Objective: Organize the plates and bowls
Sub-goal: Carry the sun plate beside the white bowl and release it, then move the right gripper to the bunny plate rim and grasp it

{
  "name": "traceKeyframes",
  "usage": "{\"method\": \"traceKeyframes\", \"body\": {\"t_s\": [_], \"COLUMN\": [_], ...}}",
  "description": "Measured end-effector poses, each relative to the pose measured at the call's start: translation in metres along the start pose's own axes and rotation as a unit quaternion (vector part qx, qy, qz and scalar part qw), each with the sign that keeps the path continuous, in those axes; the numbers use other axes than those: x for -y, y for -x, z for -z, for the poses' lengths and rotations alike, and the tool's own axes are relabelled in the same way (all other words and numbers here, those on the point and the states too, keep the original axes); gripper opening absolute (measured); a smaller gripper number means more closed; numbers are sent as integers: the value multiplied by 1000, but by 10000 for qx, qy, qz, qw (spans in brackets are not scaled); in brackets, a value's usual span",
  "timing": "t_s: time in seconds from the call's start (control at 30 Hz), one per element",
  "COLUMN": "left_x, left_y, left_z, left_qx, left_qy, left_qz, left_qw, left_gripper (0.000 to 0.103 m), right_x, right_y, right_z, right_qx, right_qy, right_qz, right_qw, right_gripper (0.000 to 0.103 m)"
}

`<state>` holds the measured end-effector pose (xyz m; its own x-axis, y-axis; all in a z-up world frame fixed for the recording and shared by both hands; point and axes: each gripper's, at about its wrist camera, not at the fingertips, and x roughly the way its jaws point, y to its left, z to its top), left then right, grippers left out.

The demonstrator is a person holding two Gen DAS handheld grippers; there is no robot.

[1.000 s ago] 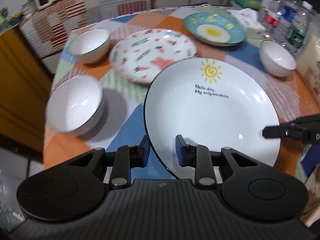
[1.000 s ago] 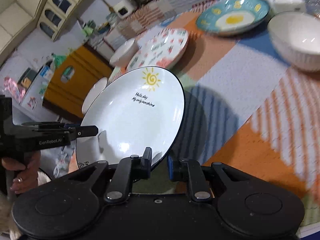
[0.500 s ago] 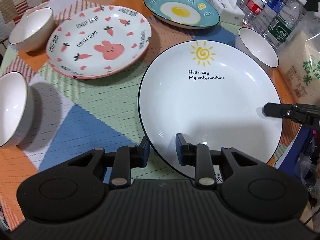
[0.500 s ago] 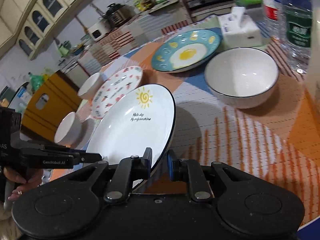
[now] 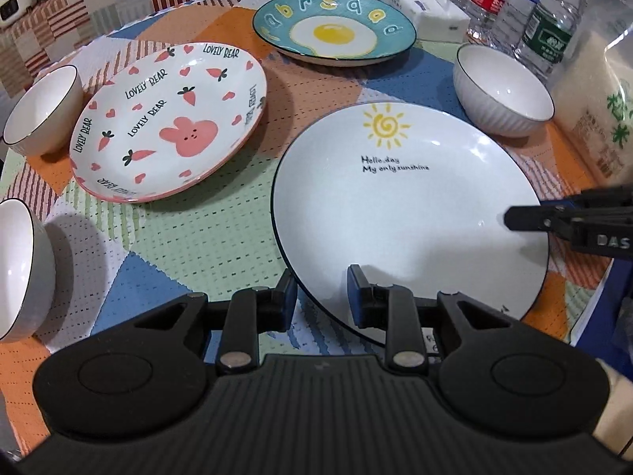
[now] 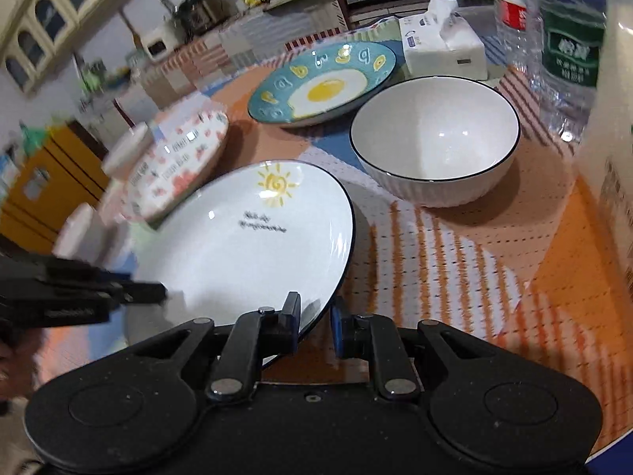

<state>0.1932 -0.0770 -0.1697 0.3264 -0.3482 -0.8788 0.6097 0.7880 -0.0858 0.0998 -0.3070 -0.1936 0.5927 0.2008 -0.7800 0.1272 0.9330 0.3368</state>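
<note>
Both grippers, left gripper [image 5: 319, 297] and right gripper [image 6: 314, 318], straddle the sun plate's [image 5: 407, 213] rim with jaws apart, not clamped. It sits near the table's [image 5: 205, 237] edge; uneven closing could tip it toward the ribbed bowl [image 6: 435, 146].

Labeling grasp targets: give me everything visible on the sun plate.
The sun plate is round, glossy white, ceramic-looking, shallow, with a thin dark rim line. A yellow spiral sun sits near its far edge above the black script "Hello.day / My only sunshine". It is empty and lies about level over the patchwork tablecloth; whether it rests on the cloth cannot be told. The left claw straddles its near rim and the right claw its right rim, with gaps showing at the pads. The ribbed white bowl stands just beyond it.
</note>
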Motion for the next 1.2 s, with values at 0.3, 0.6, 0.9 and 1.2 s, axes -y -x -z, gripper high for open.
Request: {"method": "traceKeyframes", "body": {"t_s": [0.3,0.6,0.9,1.2], "left_x": [-9,-29,-48,-57], "left_y": [-5,40,79,98], "left_z": [4,-2,-10,-8], "left_qx": [-209,-110,177,133], "left_qy": [291,727,977,936], "left_qz": [297,147,-269,-734], "left_qw": [9989,9972,9947,9928], "left_gripper": [25,27,33,44], "right_x": [-22,-51,-97,-123], "right_y": [-15,7,47,63], "right_z": [1,-4,-40,-77], "right_qx": [39,300,931,968], "right_qy": [812,1279,1818,2231], "right_qz": [774,1356,714,176], "right_qw": [9937,9820,9763,9698], "right_gripper": [30,38,54,58]}}
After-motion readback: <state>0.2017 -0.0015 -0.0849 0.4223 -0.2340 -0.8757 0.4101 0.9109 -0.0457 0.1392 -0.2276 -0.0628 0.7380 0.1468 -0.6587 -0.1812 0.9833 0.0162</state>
